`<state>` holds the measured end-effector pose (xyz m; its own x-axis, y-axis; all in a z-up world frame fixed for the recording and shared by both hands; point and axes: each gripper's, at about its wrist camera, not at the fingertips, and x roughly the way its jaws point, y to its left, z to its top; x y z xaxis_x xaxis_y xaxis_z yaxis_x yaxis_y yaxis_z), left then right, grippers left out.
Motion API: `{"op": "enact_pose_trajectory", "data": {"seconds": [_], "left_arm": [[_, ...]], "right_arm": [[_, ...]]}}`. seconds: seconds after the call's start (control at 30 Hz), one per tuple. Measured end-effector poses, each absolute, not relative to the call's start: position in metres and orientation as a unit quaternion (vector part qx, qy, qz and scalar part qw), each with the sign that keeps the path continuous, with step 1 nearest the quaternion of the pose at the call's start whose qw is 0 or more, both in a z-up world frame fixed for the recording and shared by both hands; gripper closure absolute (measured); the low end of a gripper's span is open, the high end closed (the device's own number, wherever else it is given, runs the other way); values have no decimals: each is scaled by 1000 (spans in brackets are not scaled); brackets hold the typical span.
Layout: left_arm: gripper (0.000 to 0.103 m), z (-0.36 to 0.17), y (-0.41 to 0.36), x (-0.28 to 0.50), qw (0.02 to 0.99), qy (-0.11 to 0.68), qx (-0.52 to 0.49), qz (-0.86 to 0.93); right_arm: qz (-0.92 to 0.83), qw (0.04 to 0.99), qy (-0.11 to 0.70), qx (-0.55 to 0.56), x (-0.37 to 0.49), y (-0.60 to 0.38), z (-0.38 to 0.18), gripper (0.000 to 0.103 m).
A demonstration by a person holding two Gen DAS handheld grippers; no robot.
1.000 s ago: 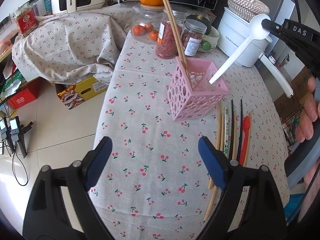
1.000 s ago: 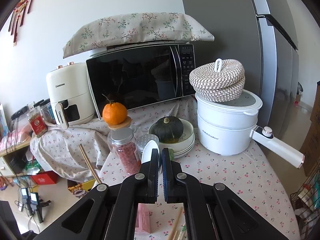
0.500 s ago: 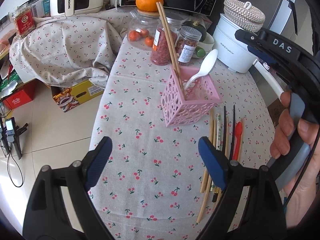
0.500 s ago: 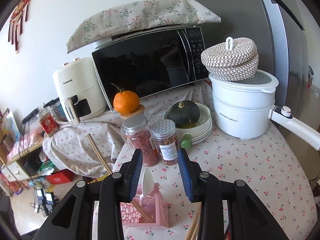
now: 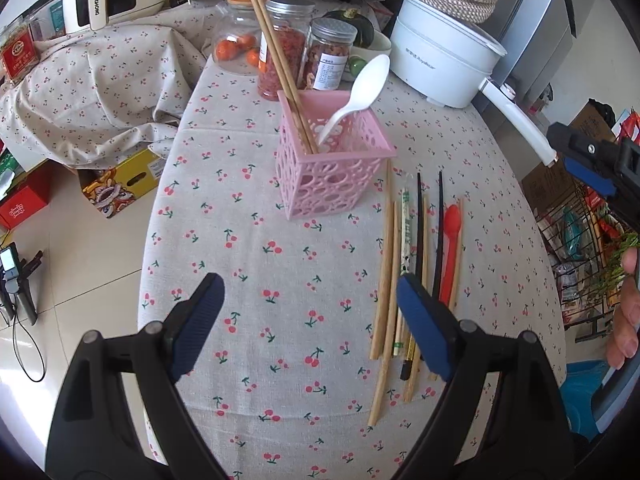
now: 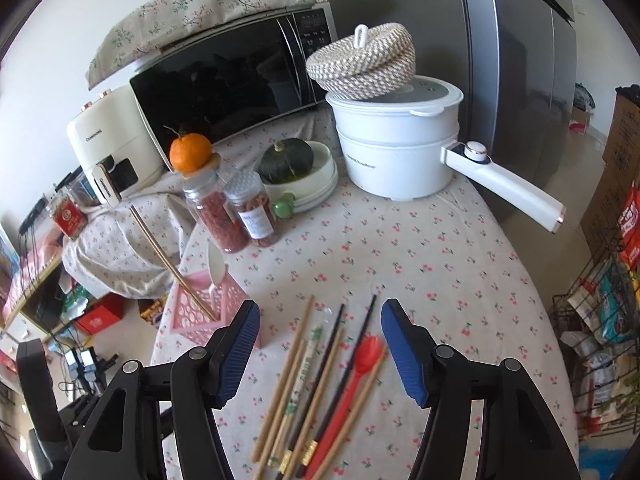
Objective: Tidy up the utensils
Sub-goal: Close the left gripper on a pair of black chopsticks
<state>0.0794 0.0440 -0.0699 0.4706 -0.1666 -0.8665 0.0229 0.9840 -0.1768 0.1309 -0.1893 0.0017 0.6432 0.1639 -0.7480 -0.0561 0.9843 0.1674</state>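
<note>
Now two wooden chopsticks (image 5: pixel 276 52), one white spoon (image 5: pixel 356 92) in holder (image 5: pixel 332 184); both grippers (image 5: pixel 308 324) (image 6: pixel 320 354) agape, empty.

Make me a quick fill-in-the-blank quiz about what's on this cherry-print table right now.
1. The white plastic spoon stands in the ____ lattice holder.
2. The red plastic spoon lies flat on the ____.
3. A pair of wooden chopsticks leans inside the ____.
4. The right gripper holds ____.

Missing words: pink; tablecloth; holder; nothing

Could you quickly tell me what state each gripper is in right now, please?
Left gripper: open, holding nothing.
Right gripper: open and empty, its jaws have just been opening, with nothing between them.
</note>
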Motion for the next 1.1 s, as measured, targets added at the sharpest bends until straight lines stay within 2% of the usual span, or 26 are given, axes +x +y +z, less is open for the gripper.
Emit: {"op": "enact_pose_trajectory", "data": {"seconds": [0.13,0.43,0.5,0.53,0.67,0.83,0.9,1.1], "left_arm": [[15,-78,34,77,845,527,-64,-66],[15,-94,16,82,833,543,-76,-76],[18,-96,11,85,832,541,-89,-83],[20,-97,9,87,832,540,-96,-87],[55,-105,-12,99,820,547,-122,-114],[72,-108,-56,115,818,554,-78,-130],[84,-114,-70,125,812,564,-71,-133],[92,-132,-99,153,802,580,-58,-132]], "right_arm": [[28,894,442,63,118,-214,-13,33],[11,864,499,62,114,-251,-50,33],[10,860,507,64,115,-259,-55,33],[11,856,512,71,115,-264,-58,33],[15,845,525,104,116,-282,-63,33],[9,833,542,112,124,-294,-69,33],[12,829,546,118,127,-299,-71,33],[22,821,553,137,132,-306,-74,33]]}}
